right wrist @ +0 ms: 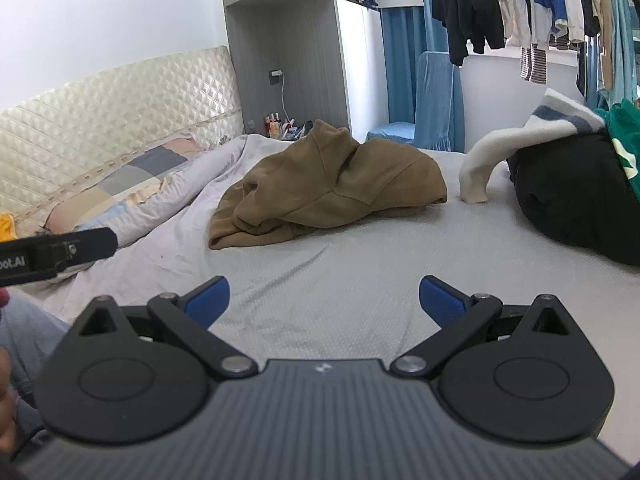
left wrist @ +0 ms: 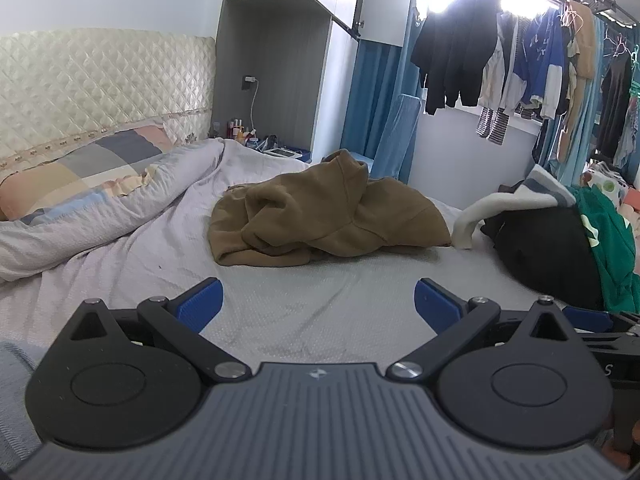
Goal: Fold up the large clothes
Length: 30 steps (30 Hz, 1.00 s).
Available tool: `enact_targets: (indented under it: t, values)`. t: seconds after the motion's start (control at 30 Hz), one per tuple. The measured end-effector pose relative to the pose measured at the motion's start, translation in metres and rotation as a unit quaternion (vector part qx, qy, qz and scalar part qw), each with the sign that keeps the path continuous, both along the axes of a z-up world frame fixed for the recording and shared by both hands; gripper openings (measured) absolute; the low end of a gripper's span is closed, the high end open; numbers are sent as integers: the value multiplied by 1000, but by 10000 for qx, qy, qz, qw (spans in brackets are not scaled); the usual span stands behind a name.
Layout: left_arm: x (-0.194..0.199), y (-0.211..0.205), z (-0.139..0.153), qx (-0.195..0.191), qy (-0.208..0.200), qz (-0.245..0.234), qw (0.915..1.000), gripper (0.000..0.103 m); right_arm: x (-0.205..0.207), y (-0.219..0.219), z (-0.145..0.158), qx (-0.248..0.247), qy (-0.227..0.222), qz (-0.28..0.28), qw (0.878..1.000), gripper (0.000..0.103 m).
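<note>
1. Nearest, both grippers hovered low over the bare front of the bed (left wrist: 320, 320) — the left gripper (left wrist: 318, 300) with its blue fingers (left wrist: 200, 302) spread wide and holding nothing, the right gripper (right wrist: 324, 300) equally wide and empty. Part of the left tool also showed at the left edge of the right view.

2. By my judgement the task stood at its opening step: nothing was gripped, and the garment was not yet laid flat.

3. Further on, in the middle of the bed and well apart from both grippers, lay one brown hoodie (left wrist: 320, 212) in a crumpled heap, its hood peaked up at the back.

4. The next move probably called for reaching forward to the hoodie, finding two edges — hem or shoulders — and pulling it out flat before any fold. Its bunched layers could make a single edge hard to pick.

5. To the right sat one pile (left wrist: 560, 240) of other clothes: a black piece, a green one, and a white sleeve with grey stripes drooping to the bed.

6. On the left lay one patchwork pillow (left wrist: 80, 172) under a rolled quilt (left wrist: 100, 224).

7. Farthest, many garments hung on a rail (left wrist: 520, 52) by the window — too crowded to count.
</note>
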<state>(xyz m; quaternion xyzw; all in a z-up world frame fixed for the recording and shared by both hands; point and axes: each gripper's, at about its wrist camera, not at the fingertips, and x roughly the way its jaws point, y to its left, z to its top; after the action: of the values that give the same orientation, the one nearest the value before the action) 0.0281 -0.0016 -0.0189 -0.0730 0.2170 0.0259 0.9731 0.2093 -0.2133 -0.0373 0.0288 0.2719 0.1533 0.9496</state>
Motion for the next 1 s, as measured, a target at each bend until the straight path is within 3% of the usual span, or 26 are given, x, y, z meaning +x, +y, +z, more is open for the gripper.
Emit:
enact_targets:
  t: [0.57, 1.0]
  values:
    - [30, 10, -13, -29, 104, 50, 9999, 103, 31, 11, -15, 24, 225, 12, 9997, 103]
    - [80, 28, -21, 14, 58, 101, 9999, 103, 66, 26, -24, 41, 384, 65, 9992, 103]
